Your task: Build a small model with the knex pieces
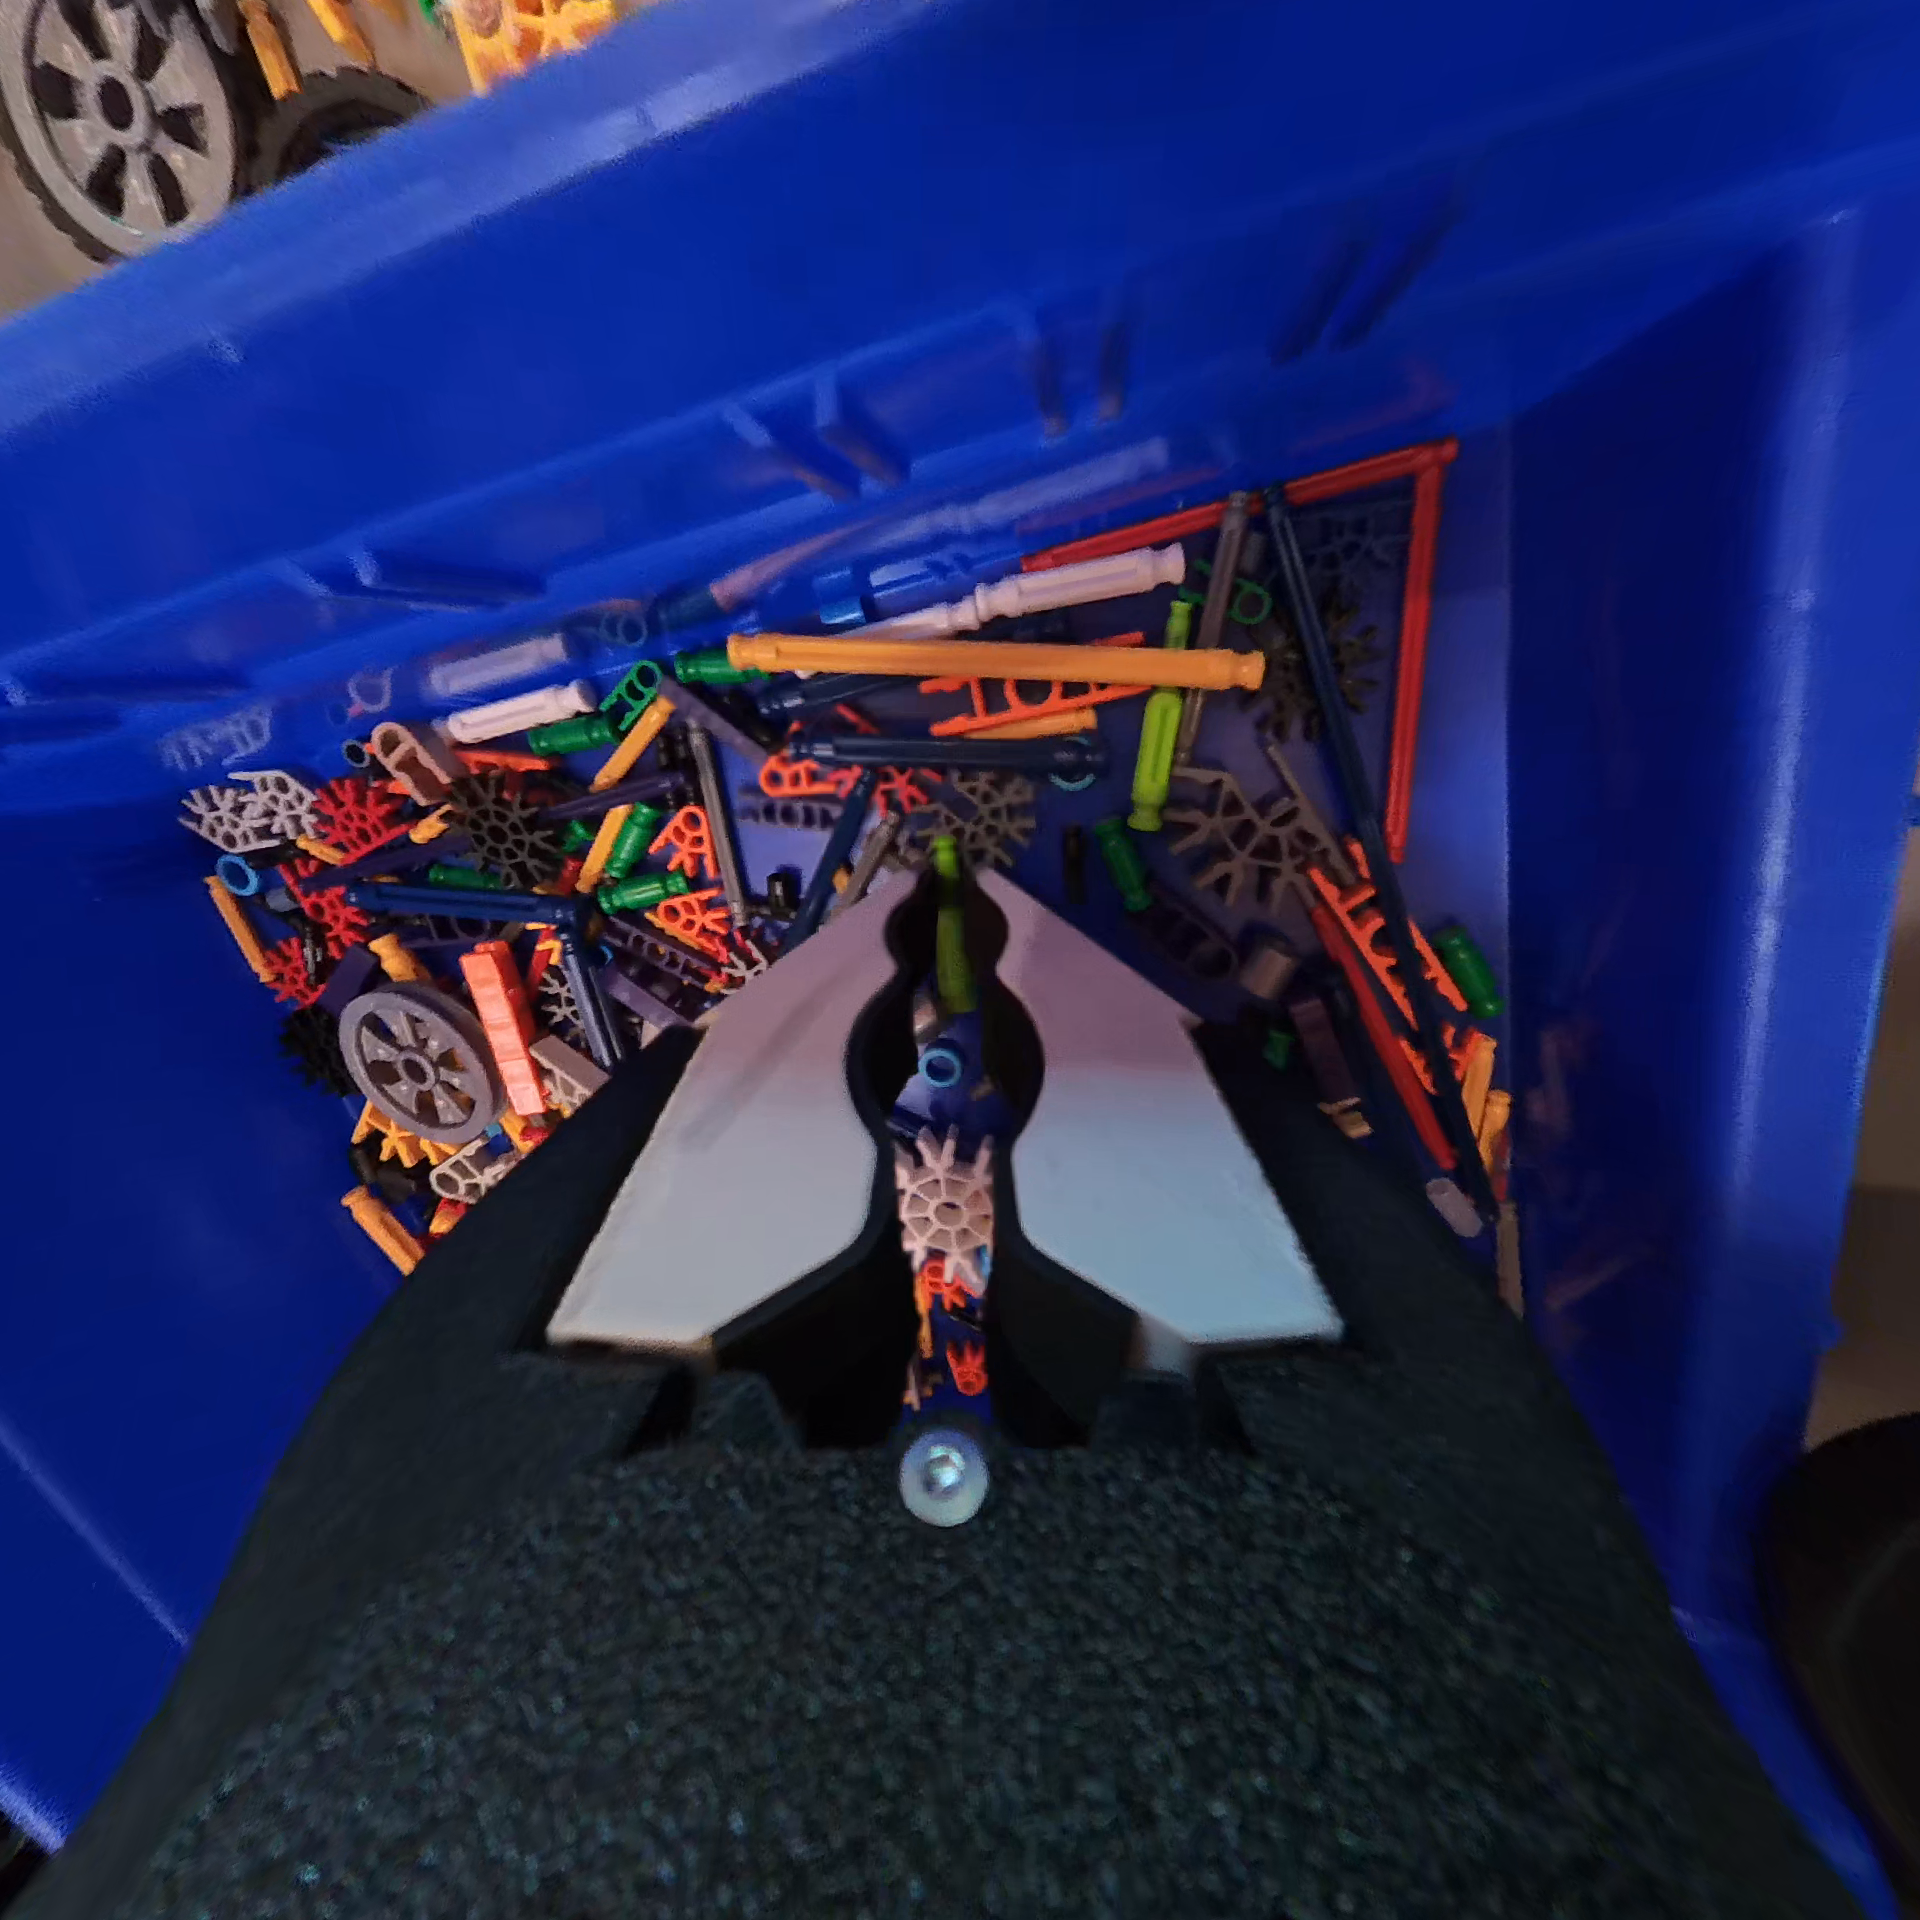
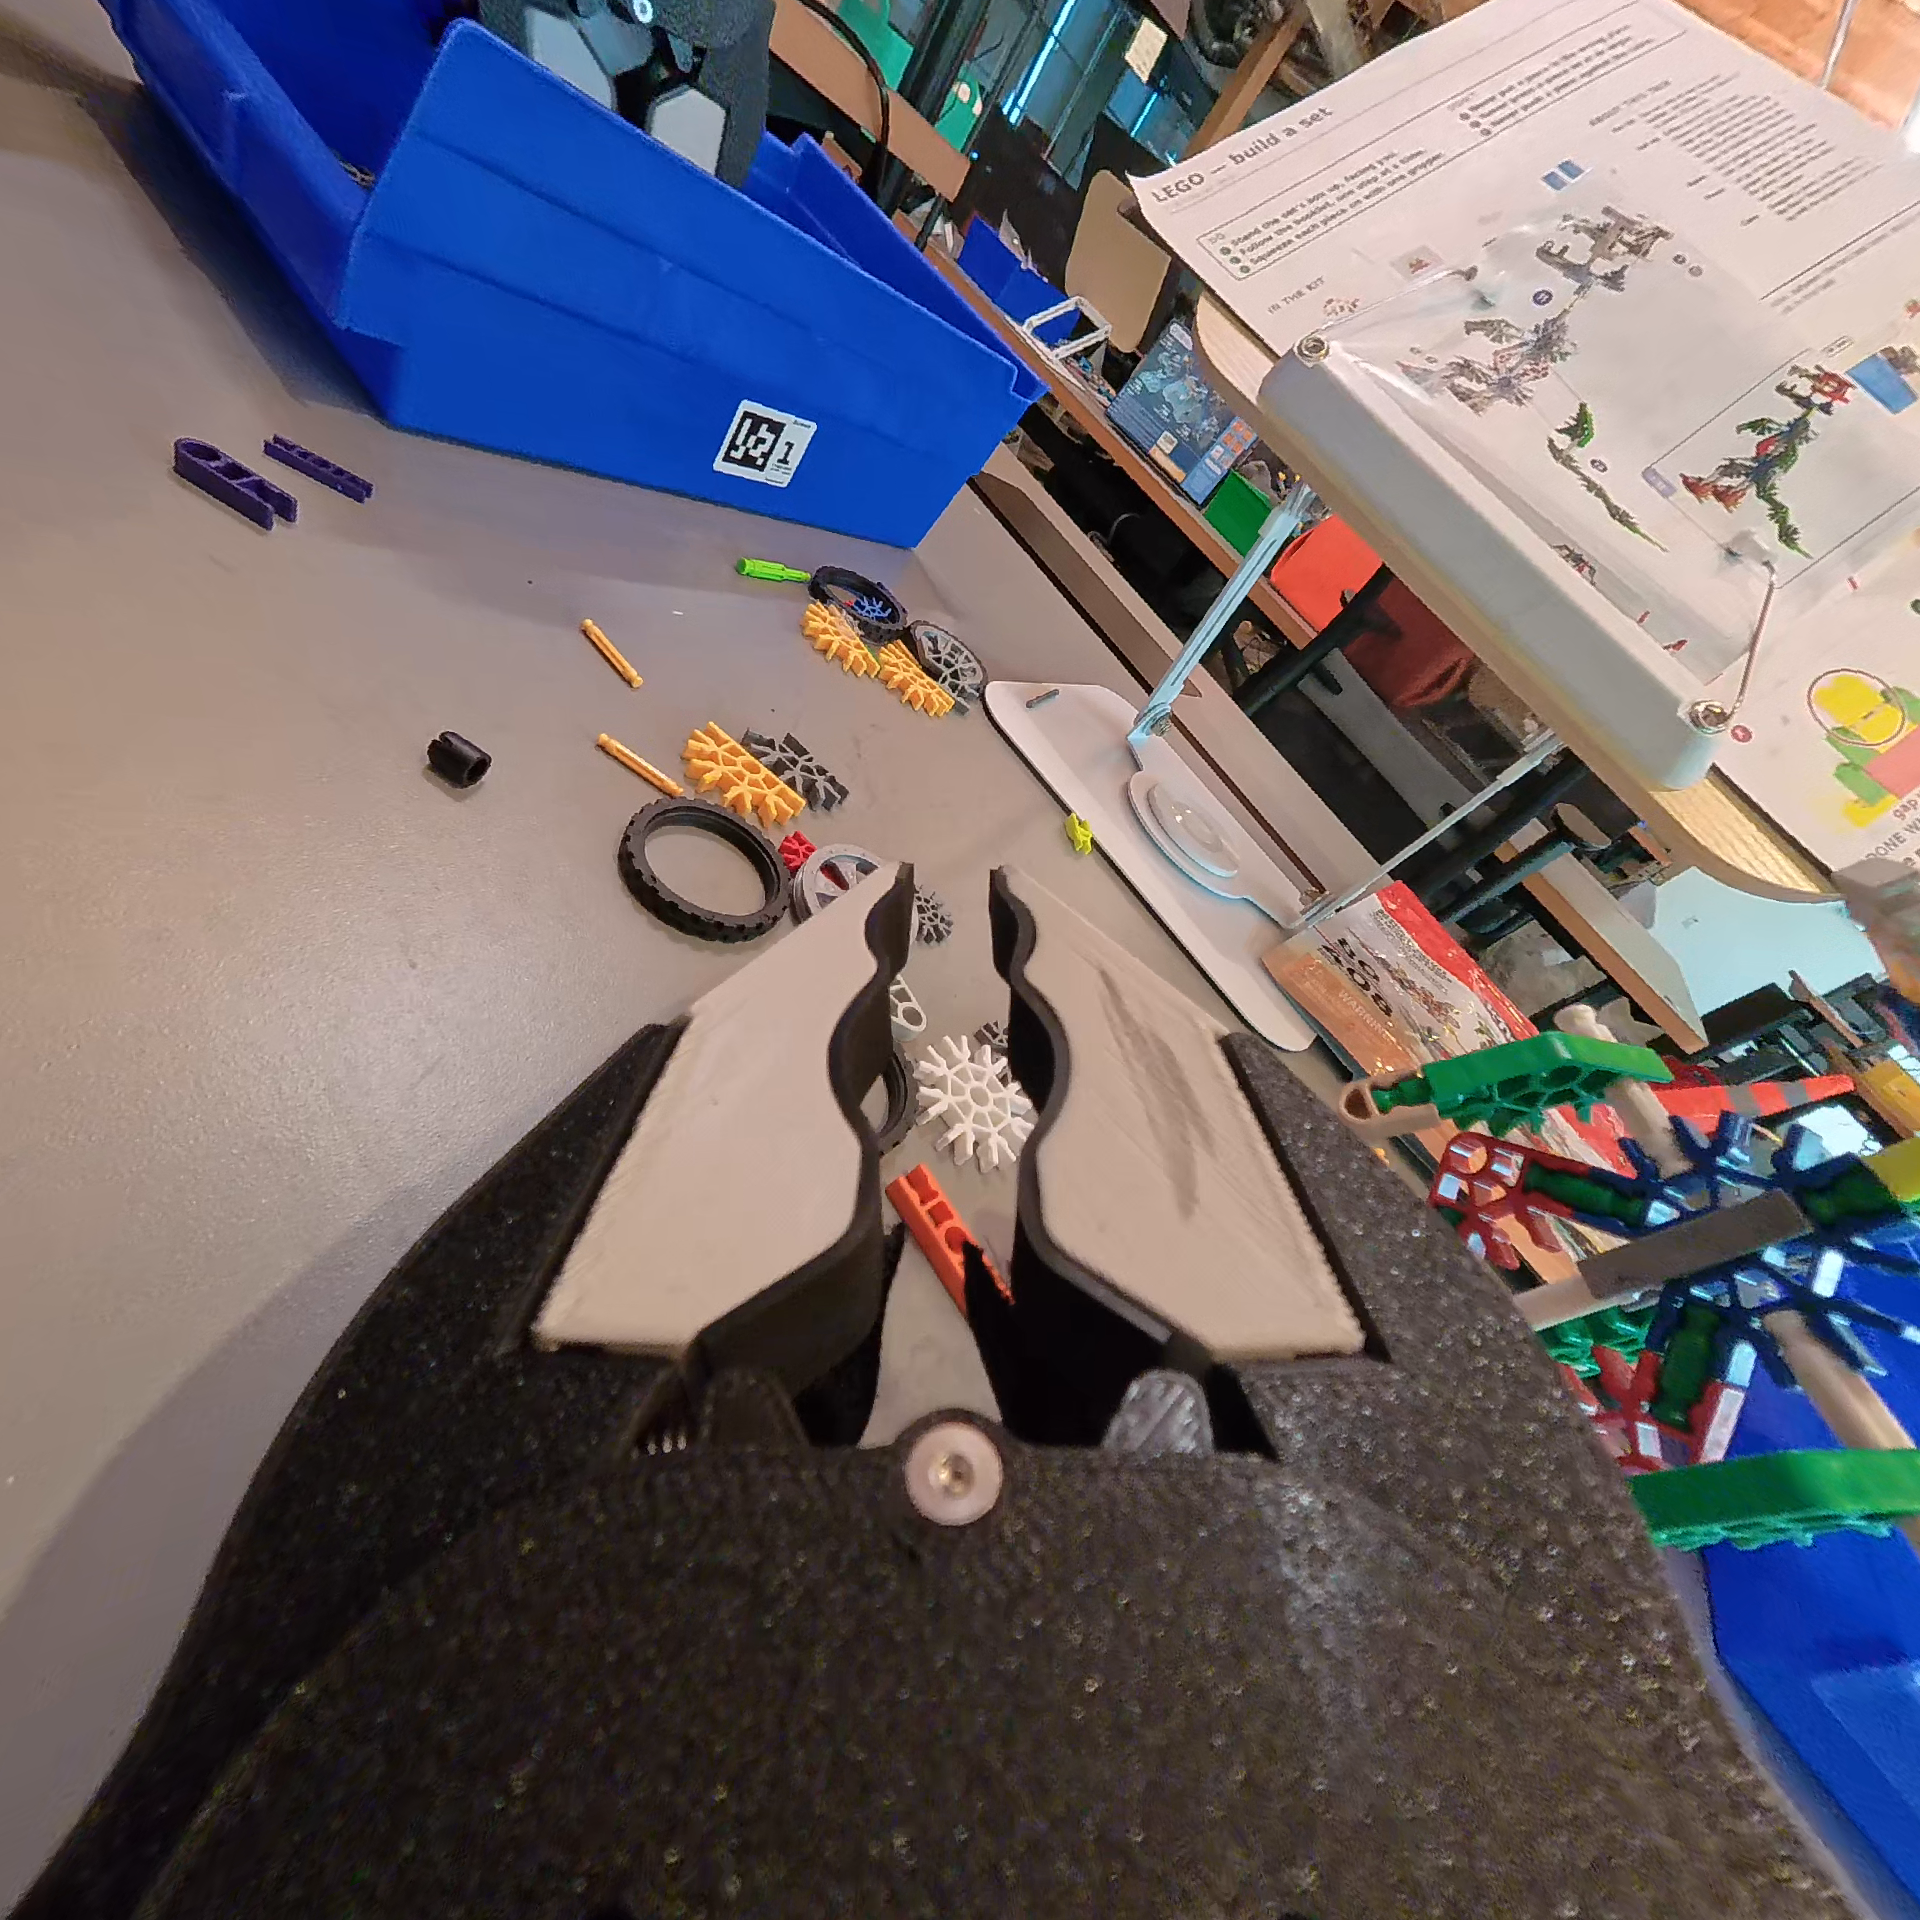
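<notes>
Left pose: while angled down inside the deep blue plastic bin point(image 1: 1039, 312), left gripper point(image 1: 943, 883) pinching a lime-green plastic rod point(image 1: 950, 940) at the tips.
Right pose: right gripper point(image 2: 951, 888) low over the grey tabletop point(image 2: 208, 935), slightly spread, holding nothing.
Surface: white snowflake connector point(image 2: 971, 1107) between the fingers; black rubber tyre ring point(image 2: 701, 868) just left.
Room: bin walls close around left gripper; bare tabletop left of right gripper.

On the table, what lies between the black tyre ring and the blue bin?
In the right wrist view, between black tyre ring and blue bin: two yellow sticks, a black sleeve.
</notes>
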Available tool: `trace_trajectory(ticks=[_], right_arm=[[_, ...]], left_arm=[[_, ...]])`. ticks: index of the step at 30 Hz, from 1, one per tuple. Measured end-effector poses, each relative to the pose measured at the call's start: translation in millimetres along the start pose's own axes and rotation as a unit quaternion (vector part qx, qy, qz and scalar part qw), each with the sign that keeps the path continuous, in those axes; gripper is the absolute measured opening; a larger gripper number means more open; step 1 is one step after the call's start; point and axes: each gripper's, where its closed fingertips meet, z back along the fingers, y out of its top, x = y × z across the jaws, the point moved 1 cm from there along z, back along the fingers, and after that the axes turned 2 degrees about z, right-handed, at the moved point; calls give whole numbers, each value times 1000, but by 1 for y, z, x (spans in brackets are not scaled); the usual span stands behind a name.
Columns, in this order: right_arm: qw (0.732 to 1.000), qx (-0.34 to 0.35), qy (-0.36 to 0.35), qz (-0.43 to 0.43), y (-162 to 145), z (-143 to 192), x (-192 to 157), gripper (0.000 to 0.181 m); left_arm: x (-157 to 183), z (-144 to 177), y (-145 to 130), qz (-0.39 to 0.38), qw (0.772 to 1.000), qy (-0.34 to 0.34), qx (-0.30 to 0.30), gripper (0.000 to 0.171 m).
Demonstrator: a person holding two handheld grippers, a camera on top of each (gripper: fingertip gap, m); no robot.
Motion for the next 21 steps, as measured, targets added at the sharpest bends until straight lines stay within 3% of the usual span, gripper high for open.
trace_trajectory(ticks=[15,21], right_arm=[[1000,15,2,-17,3,3,3,13],[999,27,3,-31,5,6,6,13]], left_arm=[[-6,19,6,55,998,6,41,2],[-4,26,10,51,998,9,31,2]])
